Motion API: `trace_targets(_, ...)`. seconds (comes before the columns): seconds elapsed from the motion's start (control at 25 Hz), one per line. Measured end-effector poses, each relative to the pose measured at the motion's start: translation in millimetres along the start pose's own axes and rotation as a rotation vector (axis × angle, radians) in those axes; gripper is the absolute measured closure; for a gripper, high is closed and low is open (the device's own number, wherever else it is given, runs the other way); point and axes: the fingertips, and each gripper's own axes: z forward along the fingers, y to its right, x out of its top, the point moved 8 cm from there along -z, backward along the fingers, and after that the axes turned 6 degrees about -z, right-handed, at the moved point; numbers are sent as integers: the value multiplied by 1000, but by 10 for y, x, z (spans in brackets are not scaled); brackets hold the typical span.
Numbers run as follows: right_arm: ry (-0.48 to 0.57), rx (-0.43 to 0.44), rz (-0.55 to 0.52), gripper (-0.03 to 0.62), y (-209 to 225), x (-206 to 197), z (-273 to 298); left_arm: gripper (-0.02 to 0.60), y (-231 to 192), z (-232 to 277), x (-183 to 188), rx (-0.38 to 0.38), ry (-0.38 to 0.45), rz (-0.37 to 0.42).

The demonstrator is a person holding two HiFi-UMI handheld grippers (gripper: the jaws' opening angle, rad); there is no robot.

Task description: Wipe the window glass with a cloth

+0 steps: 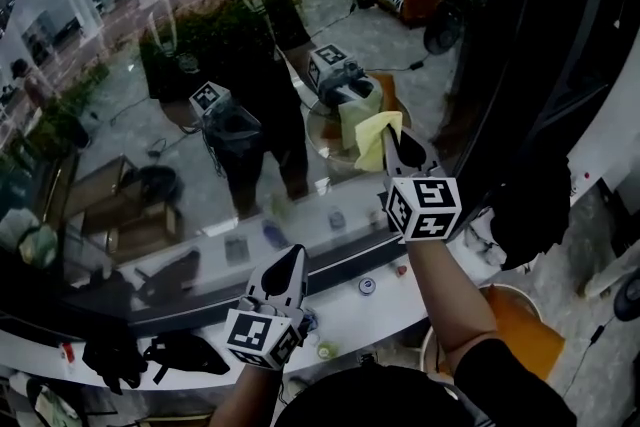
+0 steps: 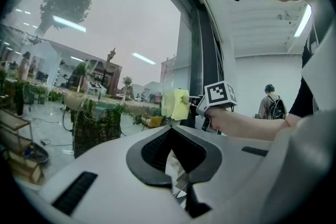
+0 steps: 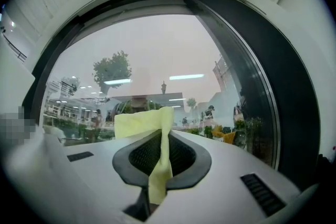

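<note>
The cloth [image 1: 378, 137] is thin, yellow and limp – light and soft, likely to fold or slip out if pinched by a corner, so a grip across a doubled fold suits it best. The right gripper [image 1: 395, 143] holds it just so, its jaws closed on the fold, a loose flap raised to the glass [image 1: 200, 65] and seemingly touching it. The pane is smooth and hard, full of reflections, in a dark curved frame. The left gripper [image 1: 290, 265] hangs lower, near the white sill [image 1: 380, 300] – jaws together, holding nothing.
</note>
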Motion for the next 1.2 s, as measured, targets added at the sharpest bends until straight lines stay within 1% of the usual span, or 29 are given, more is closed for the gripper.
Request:
trace_targets(0.2, 0, -9, -13, 554, -8, -20, -20, 577, -26, -29, -4, -9, 3, 7)
trace_targets(0.6, 20, -1, -37, 556, 3, -28, -6, 577, -26, 41, 47, 9, 3, 24)
trace_targets(0.8, 25, 4, -44, 556, 1, -18, -13, 577, 26, 39, 75, 19, -7, 7)
trace_targets(0.92, 25, 5, -44, 556, 3, -20, -12, 577, -4, 23, 31, 17, -3, 24)
trace_targets(1.2, 18, 12, -40, 556, 13, -47, 13, 577, -21, 12, 38, 27, -4, 36)
